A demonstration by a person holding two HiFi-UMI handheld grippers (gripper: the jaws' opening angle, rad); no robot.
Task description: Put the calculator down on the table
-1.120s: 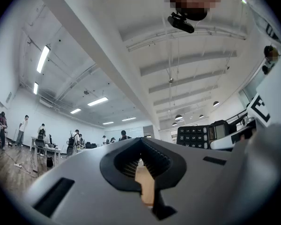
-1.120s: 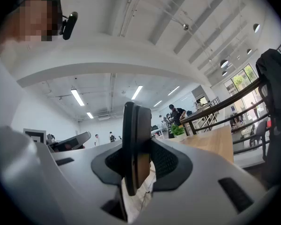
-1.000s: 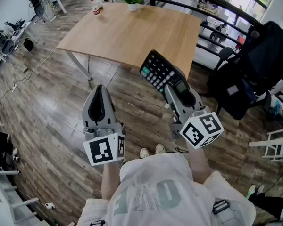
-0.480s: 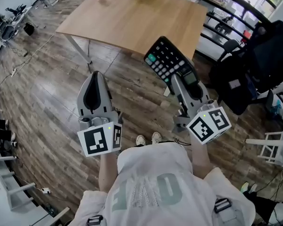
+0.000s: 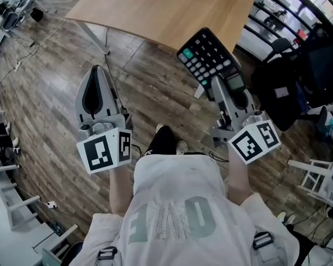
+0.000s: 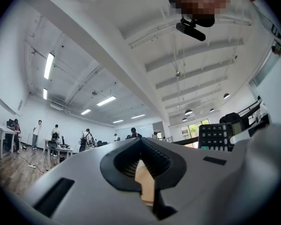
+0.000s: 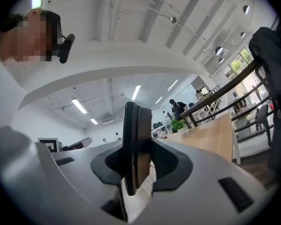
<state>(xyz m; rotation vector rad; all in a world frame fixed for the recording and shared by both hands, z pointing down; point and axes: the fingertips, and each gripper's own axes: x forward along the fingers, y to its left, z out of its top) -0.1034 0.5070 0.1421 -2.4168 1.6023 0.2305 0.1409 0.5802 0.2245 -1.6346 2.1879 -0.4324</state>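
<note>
A black calculator [image 5: 210, 54] with a green key sticks out ahead of my right gripper [image 5: 221, 83], which is shut on its lower end near the display. It hangs in the air just short of the near edge of the wooden table [image 5: 155, 10], above the plank floor. Seen from the right gripper view, the calculator [image 7: 136, 144] stands edge-on between the pads of the right gripper [image 7: 138, 170], with the table [image 7: 210, 135] off to the right. My left gripper [image 5: 95, 73] is shut and empty, level with the right one. From the left gripper [image 6: 143, 175], the calculator [image 6: 218, 136] shows at right.
A black chair with a bag [image 5: 313, 65] and a railing stand right of the table. A white rack [image 5: 316, 176] is at the right edge, and desks and gear [image 5: 0, 21] line the left. A potted plant [image 7: 178, 124] sits at the table's far end. The person's shoes [image 5: 166, 143] show below.
Both grippers have come nearer the table's near edge, the right one carrying the calculator forward. The head view has tilted down, so the table's far end has left the picture.
</note>
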